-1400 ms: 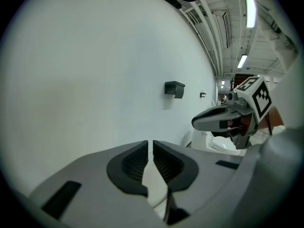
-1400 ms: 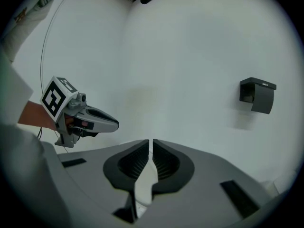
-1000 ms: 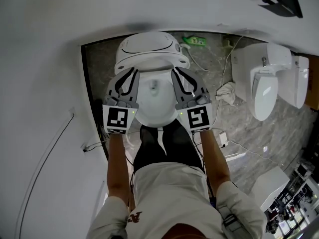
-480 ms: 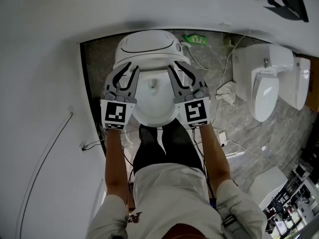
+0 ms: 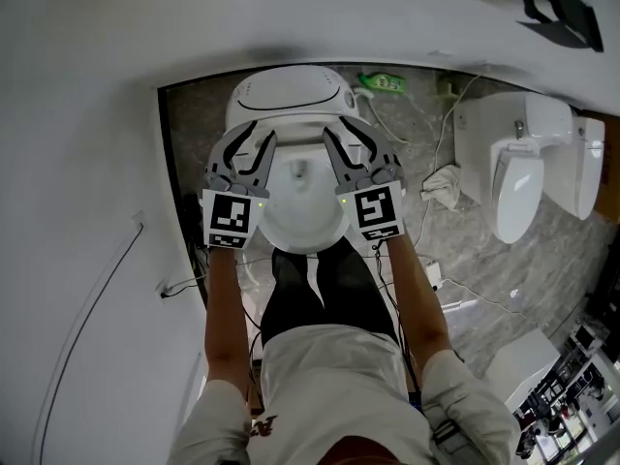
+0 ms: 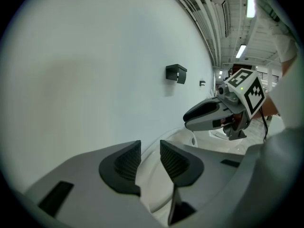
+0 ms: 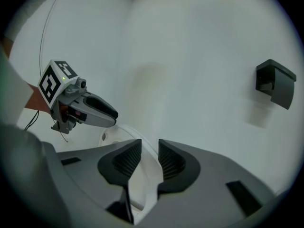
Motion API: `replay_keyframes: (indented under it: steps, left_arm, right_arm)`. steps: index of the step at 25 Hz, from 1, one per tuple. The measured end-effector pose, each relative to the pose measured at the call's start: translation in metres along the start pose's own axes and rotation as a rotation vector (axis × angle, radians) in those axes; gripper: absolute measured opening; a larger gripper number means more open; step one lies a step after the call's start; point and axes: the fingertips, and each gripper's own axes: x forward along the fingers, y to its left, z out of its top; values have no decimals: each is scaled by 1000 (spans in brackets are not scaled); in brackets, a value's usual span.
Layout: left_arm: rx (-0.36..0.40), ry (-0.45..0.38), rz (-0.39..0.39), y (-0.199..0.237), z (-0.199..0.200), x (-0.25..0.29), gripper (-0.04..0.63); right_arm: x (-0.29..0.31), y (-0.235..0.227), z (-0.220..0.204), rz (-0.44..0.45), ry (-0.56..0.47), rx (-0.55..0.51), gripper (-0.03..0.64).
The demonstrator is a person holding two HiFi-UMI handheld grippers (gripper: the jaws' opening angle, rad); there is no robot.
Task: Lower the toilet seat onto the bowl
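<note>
A white toilet stands against the wall, its lid (image 5: 289, 93) at the back and its seat ring (image 5: 302, 231) around the bowl opening. My left gripper (image 5: 254, 146) is at the ring's left side and my right gripper (image 5: 347, 139) at its right. In the left gripper view the seat's white edge (image 6: 151, 184) runs between the left gripper's (image 6: 150, 158) spread pads. The right gripper view shows the same edge (image 7: 142, 186) between the right gripper's (image 7: 149, 158) pads. Both pairs of jaws have just been opening, and neither presses on the seat. Whether the seat lies flat on the bowl I cannot tell.
White walls close in the toilet at the left and back. A black holder (image 7: 275, 83) hangs on the wall. To the right stand two more toilets (image 5: 518, 177), with a white cloth (image 5: 441, 180), a green bottle (image 5: 380, 81) and cables (image 5: 455, 289) on the marble floor. The person's legs (image 5: 320, 279) stand in front of the bowl.
Both grippers went from shut on the seat's sides to open jaws. Both shifted a little toward the back of the toilet.
</note>
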Motion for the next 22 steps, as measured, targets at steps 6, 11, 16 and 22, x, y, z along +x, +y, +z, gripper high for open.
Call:
replay_keyframes:
  steps: [6, 11, 16, 22]
  left_arm:
    - [9, 20, -4, 2, -8, 4, 135]
    - [7, 25, -9, 3, -11, 9, 147]
    - [6, 24, -15, 2, -9, 8, 152]
    - [12, 21, -20, -1, -10, 5, 152]
  right_arm:
    - [11, 3, -1, 13, 14, -37, 145]
    - [16, 4, -8, 22, 38, -43, 147]
    - [20, 8, -12, 42, 52, -30, 148]
    - [19, 8, -13, 43, 51, -28, 146]
